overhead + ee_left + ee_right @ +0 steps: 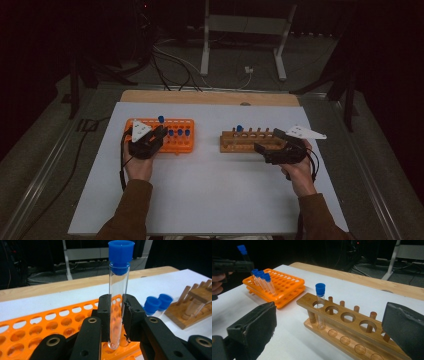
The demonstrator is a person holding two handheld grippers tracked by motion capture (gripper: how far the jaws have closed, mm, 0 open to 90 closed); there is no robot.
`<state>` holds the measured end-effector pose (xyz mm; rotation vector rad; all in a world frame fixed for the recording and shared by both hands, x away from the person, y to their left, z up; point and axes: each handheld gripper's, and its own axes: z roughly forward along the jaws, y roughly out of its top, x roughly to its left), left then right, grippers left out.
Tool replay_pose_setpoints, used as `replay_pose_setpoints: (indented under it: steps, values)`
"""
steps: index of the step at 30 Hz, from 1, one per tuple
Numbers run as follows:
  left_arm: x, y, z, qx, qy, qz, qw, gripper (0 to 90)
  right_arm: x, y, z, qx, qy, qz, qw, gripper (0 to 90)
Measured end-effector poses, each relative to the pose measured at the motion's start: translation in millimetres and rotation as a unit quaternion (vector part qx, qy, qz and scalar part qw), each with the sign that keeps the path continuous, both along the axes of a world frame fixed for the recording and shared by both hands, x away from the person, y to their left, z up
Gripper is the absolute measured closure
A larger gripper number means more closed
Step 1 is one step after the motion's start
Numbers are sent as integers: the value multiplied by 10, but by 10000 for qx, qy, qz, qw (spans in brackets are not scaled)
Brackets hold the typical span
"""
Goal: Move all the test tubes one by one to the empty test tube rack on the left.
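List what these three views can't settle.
- Bottom tip of the clear glass test tube with the blue cap, left gripper view: the left gripper jaws block whether it has left the orange plastic rack.
- Right end of the wooden test tube rack, right gripper view: hidden behind the open right gripper jaw.
- Number of capped tubes in the orange rack, high view: too small.

Left gripper (117, 315) jaws clamped tight, right gripper (329, 330) jaws spread wide, wrists seemingly level.
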<state>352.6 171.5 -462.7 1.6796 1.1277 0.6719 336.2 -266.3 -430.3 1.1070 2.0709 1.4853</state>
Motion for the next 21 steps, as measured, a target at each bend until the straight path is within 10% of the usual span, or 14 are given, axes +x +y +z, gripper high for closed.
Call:
replay_pose_setpoints:
  steps: [21]
  values:
    - [69,-26,-309,372,491,-51,9981,783,-6,37,-34,-16,25,135,9999,0]
